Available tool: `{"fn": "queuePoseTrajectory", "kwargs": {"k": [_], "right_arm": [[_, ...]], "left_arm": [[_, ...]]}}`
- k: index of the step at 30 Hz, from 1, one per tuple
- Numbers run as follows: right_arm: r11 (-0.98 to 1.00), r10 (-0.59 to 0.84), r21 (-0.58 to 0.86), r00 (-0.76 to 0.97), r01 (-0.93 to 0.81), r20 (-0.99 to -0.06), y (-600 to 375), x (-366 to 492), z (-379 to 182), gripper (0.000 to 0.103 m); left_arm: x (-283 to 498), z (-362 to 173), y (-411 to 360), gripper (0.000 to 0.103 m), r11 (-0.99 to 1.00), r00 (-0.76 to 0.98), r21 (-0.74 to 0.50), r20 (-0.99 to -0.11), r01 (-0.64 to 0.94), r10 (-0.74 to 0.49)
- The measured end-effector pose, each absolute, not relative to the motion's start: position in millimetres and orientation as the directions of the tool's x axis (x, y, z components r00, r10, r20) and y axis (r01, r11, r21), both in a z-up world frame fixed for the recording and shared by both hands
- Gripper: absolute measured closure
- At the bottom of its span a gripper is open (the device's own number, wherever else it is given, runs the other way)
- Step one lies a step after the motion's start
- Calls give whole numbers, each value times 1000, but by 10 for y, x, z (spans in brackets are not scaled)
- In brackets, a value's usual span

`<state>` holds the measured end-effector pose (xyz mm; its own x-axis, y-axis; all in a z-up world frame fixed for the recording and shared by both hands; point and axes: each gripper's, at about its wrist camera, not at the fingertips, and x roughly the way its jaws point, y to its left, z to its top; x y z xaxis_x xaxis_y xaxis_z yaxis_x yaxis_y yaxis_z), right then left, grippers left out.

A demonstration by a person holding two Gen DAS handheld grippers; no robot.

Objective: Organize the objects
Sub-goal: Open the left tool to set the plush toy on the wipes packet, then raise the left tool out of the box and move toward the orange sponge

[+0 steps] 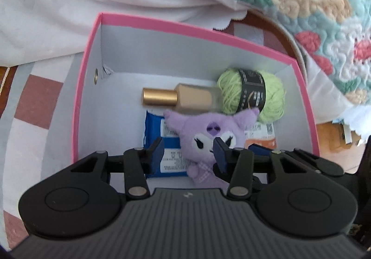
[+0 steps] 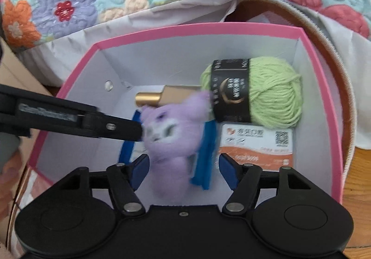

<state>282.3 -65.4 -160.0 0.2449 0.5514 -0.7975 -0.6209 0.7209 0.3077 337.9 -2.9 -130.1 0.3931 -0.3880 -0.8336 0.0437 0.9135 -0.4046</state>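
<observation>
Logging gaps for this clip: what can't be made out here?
- Purple plush toy: motion-blurred in the right wrist view; any grip on it is unclear.
- Blue packet: mostly hidden under the toy and the left gripper.
- Gold-capped beige bottle: body hidden behind the toy.
- Orange-and-white packet: mostly hidden in the left wrist view.

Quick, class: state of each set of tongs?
Left tongs: part open, against the purple plush, not clamped.
Right tongs: open, plush between them, unheld.
</observation>
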Motion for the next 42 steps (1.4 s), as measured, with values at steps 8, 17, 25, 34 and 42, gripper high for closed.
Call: {"fn": "queuePoseTrajectory", "kwargs": {"k": [8,17,25,34,42], "right_arm": [[726,575,395,181,-563,-798,-463,2897,-1686,59],[758,523,331,221,-562,-823,-468,2891,-1683,58],[751,539,270,324,-603,-777,-637,2661,-1408,41],[701,593,280,320,-656,-739,-946,2302,-786,35],[673,586,234,313,-701,-747,-1084,1899,-245,33]], "left_arm": [[3450,-1362,-118,67,893,425,-447,-798,56,-426],[3493,-1482,-393,72,925,422,-371,-827,86,-371],[3333,-1241,-344,60,941,455,-332,-830,65,-324],[2934,-591,-205,45,947,394,-302,-862,106,-319],[2423,76,-38,38,955,438,-243,-849,171,-295]]}}
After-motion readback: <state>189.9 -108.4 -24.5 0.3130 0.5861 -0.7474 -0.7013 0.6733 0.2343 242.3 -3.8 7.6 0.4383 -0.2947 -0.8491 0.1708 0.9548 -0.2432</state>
